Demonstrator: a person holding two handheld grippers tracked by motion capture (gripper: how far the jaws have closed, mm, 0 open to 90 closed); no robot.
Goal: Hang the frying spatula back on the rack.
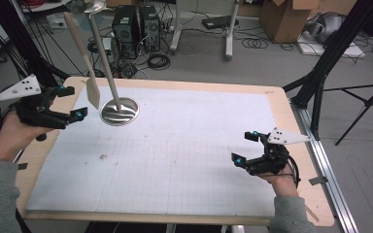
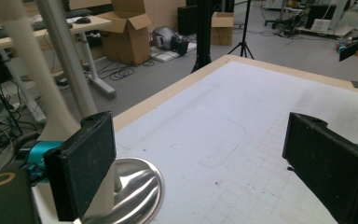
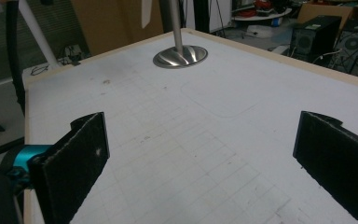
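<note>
The tall stand with a round shiny steel base (image 1: pixel 120 111) and a pale flat spatula (image 1: pixel 92 91) hanging from it is at the bench's (image 1: pixel 184 165) far left. The left tool (image 1: pixel 73 103), jaws wide and empty, is just beside the spatula; I think it should approach slowly and squarely. The right tool (image 1: pixel 245 148) is wide, empty.

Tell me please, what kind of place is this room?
Probably a lab or workshop used for recording. A table with a white grid mat stands among black tripod legs, computer towers with loose cables on the floor, and open cardboard boxes.
</note>
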